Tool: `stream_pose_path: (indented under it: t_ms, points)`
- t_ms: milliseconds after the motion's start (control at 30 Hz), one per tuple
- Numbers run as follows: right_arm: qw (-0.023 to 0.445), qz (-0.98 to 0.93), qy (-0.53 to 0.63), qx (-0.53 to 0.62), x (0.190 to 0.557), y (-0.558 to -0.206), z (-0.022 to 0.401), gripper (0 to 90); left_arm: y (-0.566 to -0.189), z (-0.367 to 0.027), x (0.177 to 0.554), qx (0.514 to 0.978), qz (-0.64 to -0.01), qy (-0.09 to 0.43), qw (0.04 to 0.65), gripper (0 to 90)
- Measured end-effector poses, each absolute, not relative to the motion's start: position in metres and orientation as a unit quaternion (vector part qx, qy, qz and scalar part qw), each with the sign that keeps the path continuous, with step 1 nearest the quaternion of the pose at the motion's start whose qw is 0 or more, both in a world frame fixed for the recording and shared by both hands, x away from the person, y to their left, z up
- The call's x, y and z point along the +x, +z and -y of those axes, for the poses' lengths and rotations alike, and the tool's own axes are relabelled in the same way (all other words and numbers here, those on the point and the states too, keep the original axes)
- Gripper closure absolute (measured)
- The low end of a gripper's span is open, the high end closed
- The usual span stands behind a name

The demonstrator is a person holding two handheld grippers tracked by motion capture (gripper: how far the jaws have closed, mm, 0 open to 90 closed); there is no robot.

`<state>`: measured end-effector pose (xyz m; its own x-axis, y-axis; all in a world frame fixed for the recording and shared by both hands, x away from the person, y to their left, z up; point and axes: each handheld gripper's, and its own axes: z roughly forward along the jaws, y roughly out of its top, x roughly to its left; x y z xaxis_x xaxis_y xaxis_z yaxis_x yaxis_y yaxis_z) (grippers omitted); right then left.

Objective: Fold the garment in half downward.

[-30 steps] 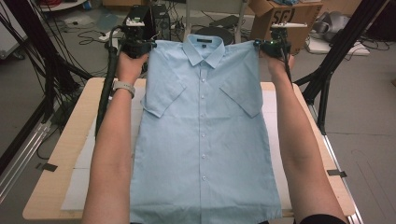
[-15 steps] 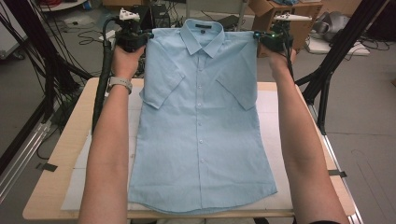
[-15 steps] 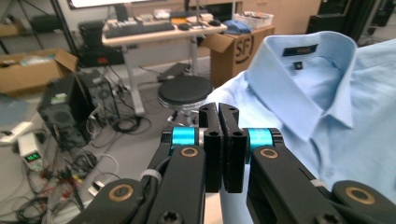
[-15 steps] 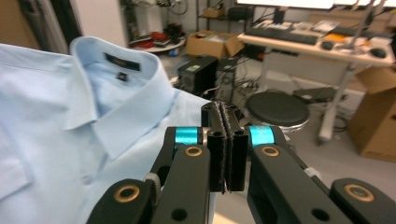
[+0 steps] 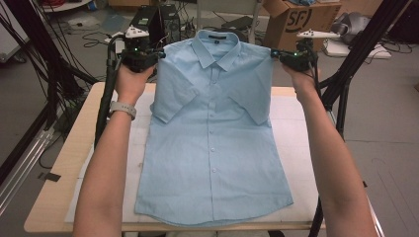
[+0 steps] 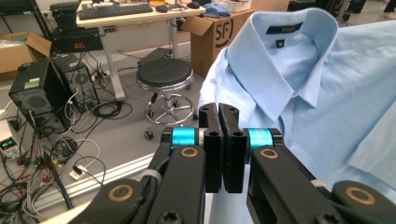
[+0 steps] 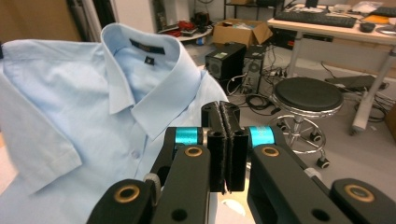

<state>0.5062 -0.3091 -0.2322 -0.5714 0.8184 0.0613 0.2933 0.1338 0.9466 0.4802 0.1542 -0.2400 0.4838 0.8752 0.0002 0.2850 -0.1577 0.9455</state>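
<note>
While held at both shoulders, blue shirt (image 5: 212, 133) hangs buttoned

Both forearms are reaching forward from the near edge, stretched almost straight and spread wide apart. The left hand (image 5: 131, 79), with a watch (image 5: 122, 109) on its wrist, is gripping the left gripper (image 5: 160, 55) raised at the far left. The right hand (image 5: 302, 79) is holding the right gripper (image 5: 273, 54) level with it. On each gripper the jaws are pressing flat together, pinching cloth.
</note>
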Motion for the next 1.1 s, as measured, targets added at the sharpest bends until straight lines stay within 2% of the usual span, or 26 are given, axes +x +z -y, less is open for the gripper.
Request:
stream_pose_path:
  t_ms: [467, 767, 1100]
  points:
    - [0.210, -0.732, 0.535, 0.366, 0.441, -0.273, 0.315, 89.9, -0.293, -0.144, 0.406, 0.702, -0.405, 0.278, 0.516, 88.6]
    - [0.204, -0.735, 0.543, 0.351, 0.396, -0.299, 0.324, 89.9, -0.319, -0.145, 0.365, 0.697, -0.402, 0.255, 0.536, 88.6]
    - [0.195, -0.738, 0.548, 0.343, 0.343, -0.344, 0.330, 89.9, -0.357, -0.148, 0.323, 0.692, -0.405, 0.241, 0.547, 88.6]
